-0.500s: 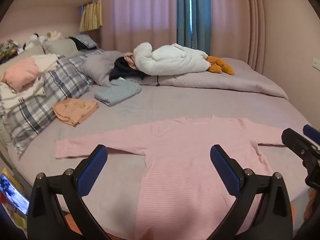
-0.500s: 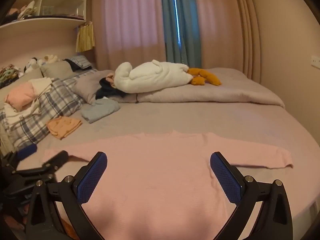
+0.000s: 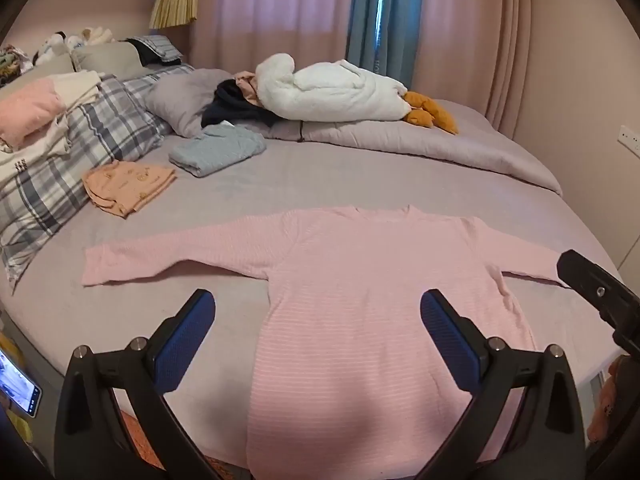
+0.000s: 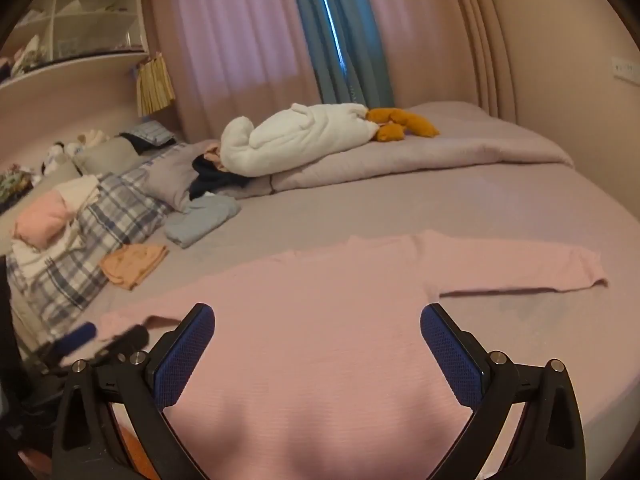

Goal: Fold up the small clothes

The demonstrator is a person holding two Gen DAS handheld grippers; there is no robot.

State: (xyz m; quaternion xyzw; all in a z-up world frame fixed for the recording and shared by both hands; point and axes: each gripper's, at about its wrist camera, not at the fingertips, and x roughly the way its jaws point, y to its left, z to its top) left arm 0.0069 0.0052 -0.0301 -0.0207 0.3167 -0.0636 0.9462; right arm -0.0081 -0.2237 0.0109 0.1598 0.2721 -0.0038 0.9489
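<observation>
A pink long-sleeved top (image 3: 372,280) lies flat on the grey bed, sleeves spread left and right, hem toward me; it also shows in the right wrist view (image 4: 320,320). My left gripper (image 3: 318,320) is open and empty, above the lower left part of the top. My right gripper (image 4: 318,332) is open and empty, above the lower right part. The right gripper's black body (image 3: 596,292) shows at the right edge of the left wrist view. The left gripper (image 4: 100,340) shows blurred at the lower left of the right wrist view.
A folded orange garment (image 3: 128,186) and a folded light blue one (image 3: 218,150) lie at the far left of the bed (image 3: 360,176). Plaid pillows (image 3: 80,148) carry stacked clothes. A white duvet bundle (image 3: 332,92) and orange plush (image 3: 428,114) lie at the back. A phone (image 3: 18,384) sits at the lower left.
Both grippers have shifted slightly; the right wrist view has tilted and moved right, showing more of the right sleeve. The top has not moved and both grippers stay open.
</observation>
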